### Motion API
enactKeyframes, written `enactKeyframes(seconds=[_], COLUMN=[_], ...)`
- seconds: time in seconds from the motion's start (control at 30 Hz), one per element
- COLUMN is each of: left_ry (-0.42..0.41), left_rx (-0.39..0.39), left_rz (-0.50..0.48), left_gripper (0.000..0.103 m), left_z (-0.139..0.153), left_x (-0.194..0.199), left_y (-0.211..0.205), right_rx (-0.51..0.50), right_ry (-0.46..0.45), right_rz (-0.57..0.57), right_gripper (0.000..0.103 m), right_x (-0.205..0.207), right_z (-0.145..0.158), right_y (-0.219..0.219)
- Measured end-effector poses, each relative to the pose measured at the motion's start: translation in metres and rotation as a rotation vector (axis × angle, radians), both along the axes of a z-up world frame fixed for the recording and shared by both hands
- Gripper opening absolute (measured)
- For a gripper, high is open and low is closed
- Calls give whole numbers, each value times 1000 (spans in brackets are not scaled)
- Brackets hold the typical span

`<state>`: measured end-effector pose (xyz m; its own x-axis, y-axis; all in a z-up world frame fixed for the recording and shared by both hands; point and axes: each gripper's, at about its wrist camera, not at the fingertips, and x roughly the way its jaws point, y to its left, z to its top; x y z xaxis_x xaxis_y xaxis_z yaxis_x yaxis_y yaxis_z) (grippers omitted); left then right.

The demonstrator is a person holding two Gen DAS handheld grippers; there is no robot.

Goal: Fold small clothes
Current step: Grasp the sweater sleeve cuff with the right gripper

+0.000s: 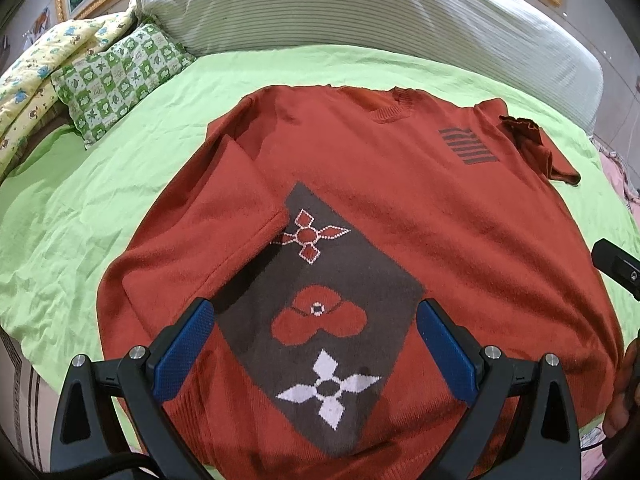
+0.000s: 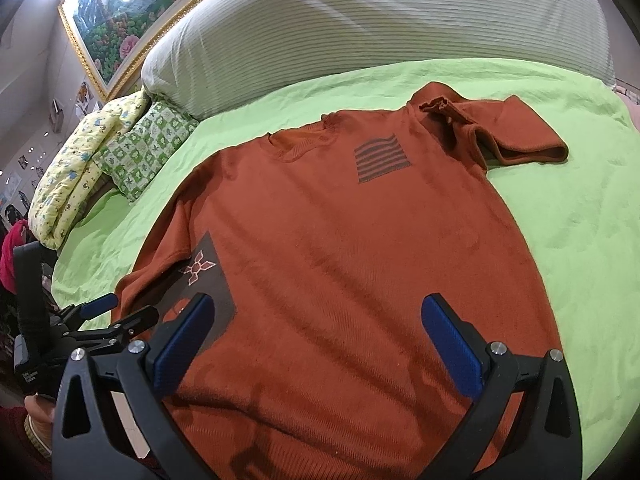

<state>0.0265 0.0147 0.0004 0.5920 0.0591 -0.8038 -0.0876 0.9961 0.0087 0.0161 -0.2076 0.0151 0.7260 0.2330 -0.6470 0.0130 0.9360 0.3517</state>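
A rust-orange knit sweater (image 1: 400, 208) (image 2: 340, 248) lies flat, front up, on the green bedsheet (image 1: 80, 216) (image 2: 580, 216). It has a grey diamond panel with flower motifs (image 1: 320, 320) and a grey striped patch (image 2: 380, 158) near the chest. Its left sleeve (image 1: 208, 236) is folded in over the body. The other sleeve (image 2: 516, 132) lies crumpled out at the far right. My left gripper (image 1: 316, 344) hovers open over the grey panel near the hem. My right gripper (image 2: 316, 340) hovers open over the plain lower body. Neither holds anything.
A large striped white bolster (image 1: 360, 12) (image 2: 380, 28) runs along the head of the bed. A green patterned pillow (image 1: 116, 76) and a yellow quilt (image 2: 76, 176) sit at the far left. The left gripper (image 2: 100, 312) and a hand (image 2: 36, 412) show at the right view's left edge.
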Motion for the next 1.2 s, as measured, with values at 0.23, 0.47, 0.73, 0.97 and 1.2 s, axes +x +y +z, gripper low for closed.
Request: enactKeyframes(seconds=[0.23,0.47,0.73,0.97,1.2], left_ry=[-10,-8,22,62,102], left_rx=[-13,-38,-74,-67,-67], left_rz=[-17,-47,-43,-53,-25], left_gripper=[101,101,101,101,101], left_z=[3,9,6,-12,-25], left_x=[16,55,113,136,132], left_y=[-4,-12,-10,-5,18], right_rx=[-14,-113,-330,-490,-229], right_ry=[-10,-42,-33,93,9], right_rz=[-18,-42,-99,-51,-61], right_gripper=[103,103,84,47,7], right_x=[16,53,128,199,188], right_z=[5,25,31,2,45], right_y=[-11,-36,-84,-111,-116])
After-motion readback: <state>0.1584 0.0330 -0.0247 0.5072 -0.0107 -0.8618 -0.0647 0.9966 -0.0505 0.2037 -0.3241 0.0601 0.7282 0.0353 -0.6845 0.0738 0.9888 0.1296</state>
